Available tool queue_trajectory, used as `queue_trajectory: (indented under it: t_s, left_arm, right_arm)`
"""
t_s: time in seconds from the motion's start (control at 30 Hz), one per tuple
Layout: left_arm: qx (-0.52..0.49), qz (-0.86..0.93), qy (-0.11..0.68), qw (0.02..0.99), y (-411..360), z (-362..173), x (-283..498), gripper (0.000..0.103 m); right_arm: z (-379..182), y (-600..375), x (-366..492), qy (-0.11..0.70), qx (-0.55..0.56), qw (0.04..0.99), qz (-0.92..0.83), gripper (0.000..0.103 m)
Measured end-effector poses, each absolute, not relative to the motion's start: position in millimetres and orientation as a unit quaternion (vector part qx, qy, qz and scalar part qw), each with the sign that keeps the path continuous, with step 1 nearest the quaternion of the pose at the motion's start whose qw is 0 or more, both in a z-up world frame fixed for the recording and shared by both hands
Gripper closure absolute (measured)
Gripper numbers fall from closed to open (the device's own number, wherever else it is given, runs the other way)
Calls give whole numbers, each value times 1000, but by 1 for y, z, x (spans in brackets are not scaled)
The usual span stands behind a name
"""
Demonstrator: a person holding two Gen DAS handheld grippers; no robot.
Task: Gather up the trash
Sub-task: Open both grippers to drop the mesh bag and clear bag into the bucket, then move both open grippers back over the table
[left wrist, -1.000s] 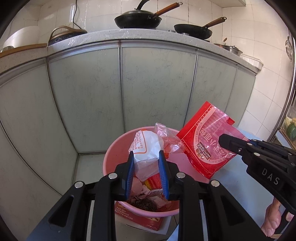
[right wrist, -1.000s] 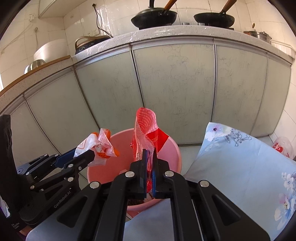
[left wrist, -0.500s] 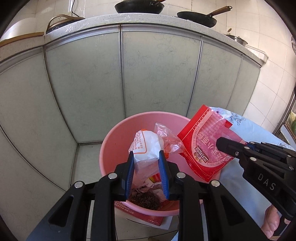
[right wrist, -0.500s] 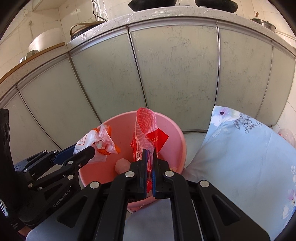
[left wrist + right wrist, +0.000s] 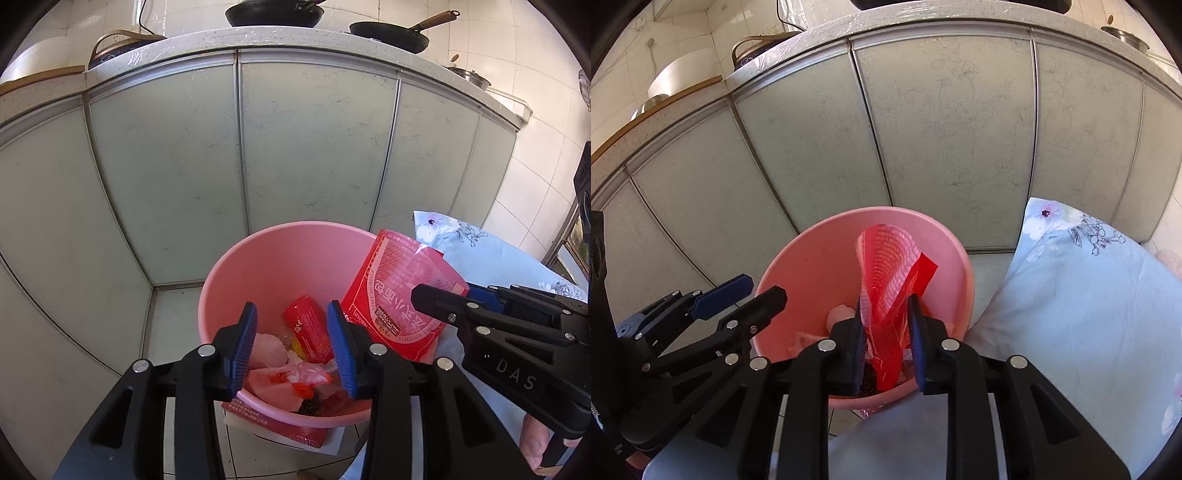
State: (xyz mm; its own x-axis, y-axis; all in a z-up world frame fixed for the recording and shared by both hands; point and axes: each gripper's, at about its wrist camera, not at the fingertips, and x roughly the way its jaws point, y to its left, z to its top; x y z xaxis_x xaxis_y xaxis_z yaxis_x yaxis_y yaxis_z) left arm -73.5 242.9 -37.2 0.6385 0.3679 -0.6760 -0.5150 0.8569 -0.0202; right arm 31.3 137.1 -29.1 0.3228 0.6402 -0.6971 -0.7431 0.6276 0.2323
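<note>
A pink basin (image 5: 221,280) (image 5: 798,266) stands on the floor before the cabinets, with wrappers in it. My left gripper (image 5: 293,343) (image 5: 761,290) hovers over the basin with its jaws opening and nothing between them. Below it in the basin lie a crumpled white and orange bag (image 5: 295,376) and a small red pack (image 5: 308,328). My right gripper (image 5: 886,347) (image 5: 443,291) is over the basin's right side, jaws opening. A large red packet (image 5: 890,266) (image 5: 391,295) stands upright between its pads, no longer pinched.
Pale green cabinet doors (image 5: 310,155) rise right behind the basin, under a counter with pans (image 5: 388,33). A blue floral cloth (image 5: 1089,295) covers the surface on the right. A red box (image 5: 277,424) lies under the basin. A hand (image 5: 535,443) holds the right gripper.
The left jaws have spread and the white bag has dropped from them into the basin. The right jaws have parted around the red packet. Both views have tipped down toward the basin.
</note>
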Motion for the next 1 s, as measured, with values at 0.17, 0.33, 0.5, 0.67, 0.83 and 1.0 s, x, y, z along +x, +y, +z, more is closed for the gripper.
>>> queue_trajectory:
  t_s: [0.17, 0.33, 0.5, 0.67, 0.83, 1.0]
  left_arm:
    - [-106, 245, 344, 900, 241, -33, -75, 63]
    - [-104, 246, 339, 902, 241, -30, -78, 60]
    - [-104, 246, 337, 903, 242, -28, -80, 59]
    - [-104, 247, 334, 904, 241, -24, -82, 59]
    - [-101, 245, 329, 906, 240, -18, -84, 59]
    - [-98, 242, 322, 910, 236, -8, -86, 59]
  right_arm:
    - [-27, 135, 30, 392, -63, 811, 429, 81]
    - [-26, 134, 29, 392, -63, 808, 436, 81]
    - [-23, 133, 27, 387, -55, 806, 445, 67]
    - [-19, 132, 26, 381, -54, 807, 448, 67]
    - [-14, 125, 25, 377, -48, 810, 447, 67]
    - [-5, 113, 21, 363, -48, 818, 444, 67]
